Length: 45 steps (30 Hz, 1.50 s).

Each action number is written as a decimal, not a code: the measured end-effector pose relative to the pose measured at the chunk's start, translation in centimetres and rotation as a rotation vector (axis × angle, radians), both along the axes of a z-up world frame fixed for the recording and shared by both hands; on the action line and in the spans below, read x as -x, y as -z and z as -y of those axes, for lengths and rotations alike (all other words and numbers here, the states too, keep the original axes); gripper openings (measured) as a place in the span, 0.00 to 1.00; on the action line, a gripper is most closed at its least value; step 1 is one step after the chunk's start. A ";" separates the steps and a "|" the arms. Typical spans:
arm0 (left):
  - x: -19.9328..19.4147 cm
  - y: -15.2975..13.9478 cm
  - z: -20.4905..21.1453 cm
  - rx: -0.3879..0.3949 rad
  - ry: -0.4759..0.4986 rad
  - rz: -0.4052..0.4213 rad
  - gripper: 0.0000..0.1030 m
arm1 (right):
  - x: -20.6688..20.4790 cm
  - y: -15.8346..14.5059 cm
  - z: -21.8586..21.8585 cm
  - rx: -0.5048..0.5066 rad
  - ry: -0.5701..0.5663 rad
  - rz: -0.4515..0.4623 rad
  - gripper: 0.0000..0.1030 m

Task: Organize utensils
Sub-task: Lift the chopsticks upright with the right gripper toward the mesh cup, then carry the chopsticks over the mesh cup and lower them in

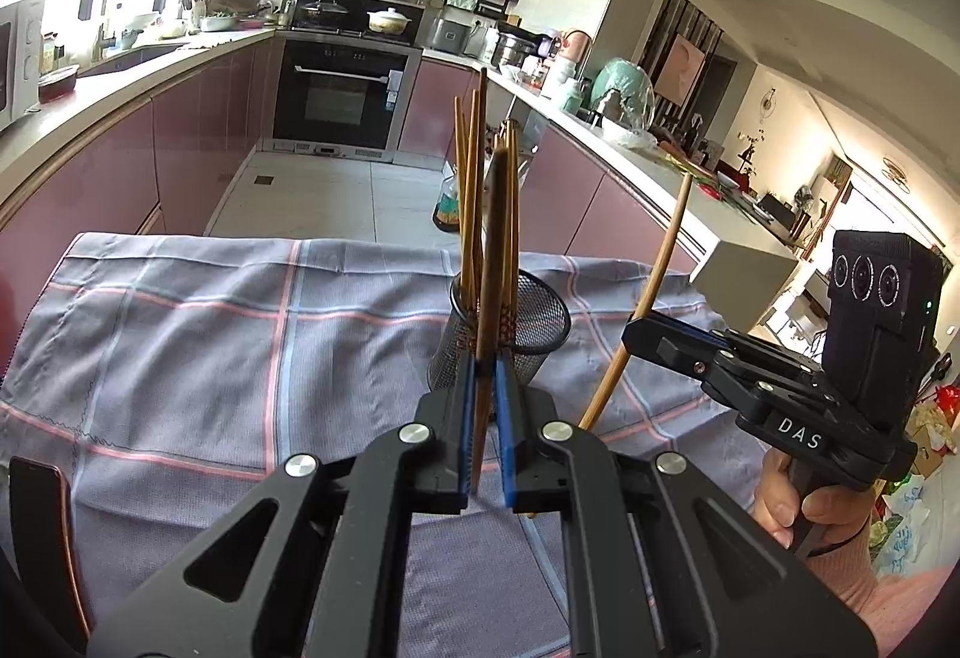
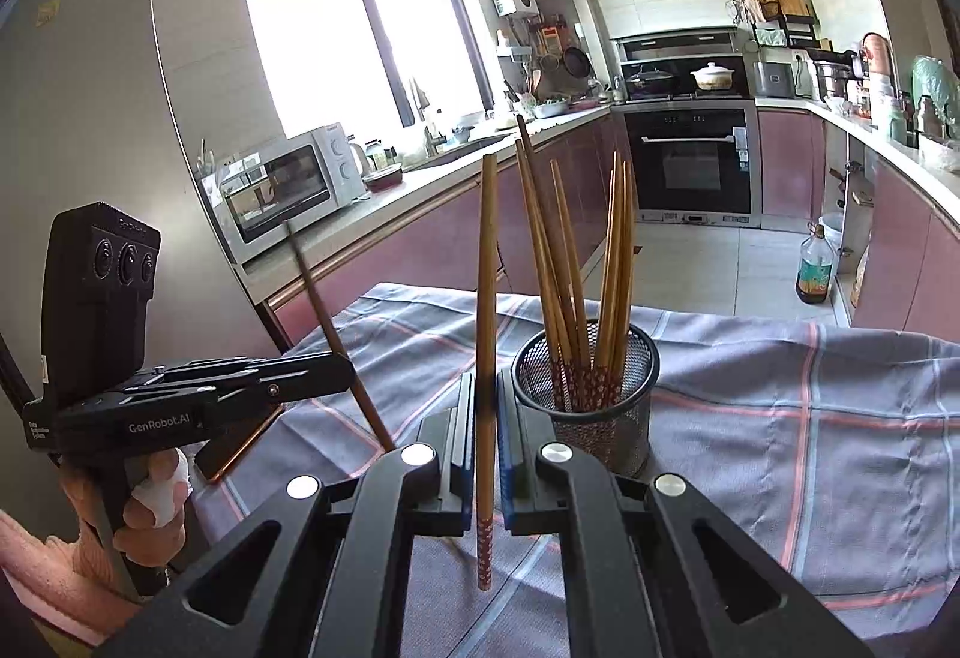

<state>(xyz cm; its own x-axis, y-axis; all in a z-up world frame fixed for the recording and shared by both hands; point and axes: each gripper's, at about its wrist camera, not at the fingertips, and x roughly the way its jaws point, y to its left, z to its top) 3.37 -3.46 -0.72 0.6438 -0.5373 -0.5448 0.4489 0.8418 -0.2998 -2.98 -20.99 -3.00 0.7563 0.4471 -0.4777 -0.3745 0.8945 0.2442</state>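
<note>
Left wrist view: left gripper (image 1: 485, 388) jaws are pinching a chopstick (image 1: 493, 262); right gripper (image 2: 485, 418) jaws are pinching another chopstick (image 2: 487, 298) beside the mesh cup (image 2: 624, 406).

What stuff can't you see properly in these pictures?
- Bottom of the mesh cup: left wrist view, hidden behind the left hand-held gripper.
- Lower ends of the chopsticks in the cup: both views, blurred by the mesh.
- Dark flat thing on the cloth: left wrist view, cut off by the picture's edge.
- Jars on the far counter: right wrist view, too small.
</note>
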 end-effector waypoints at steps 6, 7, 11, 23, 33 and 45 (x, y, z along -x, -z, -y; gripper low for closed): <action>0.3 -1.3 -0.1 0.014 0.000 0.029 0.07 | 0.2 -0.8 0.3 0.000 0.010 0.025 0.05; 0.3 -1.5 -0.1 0.016 0.001 0.032 0.07 | 0.3 -0.9 0.3 0.000 0.013 0.030 0.05; 0.5 -2.1 -0.2 0.025 0.008 0.040 0.07 | 0.4 -1.3 0.6 0.001 0.021 0.042 0.05; 0.4 -3.0 -0.1 0.042 0.025 0.053 0.07 | 0.5 -2.0 0.8 0.006 0.030 0.060 0.05; -0.2 -3.2 0.1 0.043 0.027 0.064 0.07 | 0.6 -2.9 0.6 0.014 0.030 0.088 0.05; -0.5 -5.4 0.1 0.066 0.040 0.119 0.07 | 0.3 -4.0 1.0 0.019 0.042 0.124 0.05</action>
<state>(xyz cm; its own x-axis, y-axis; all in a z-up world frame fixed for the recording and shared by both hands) 3.85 -3.58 4.64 0.6790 -0.5963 -0.4282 0.5178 0.8025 -0.2965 -3.25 -21.97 1.02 0.8281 0.4051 -0.3874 -0.3627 0.9142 0.1808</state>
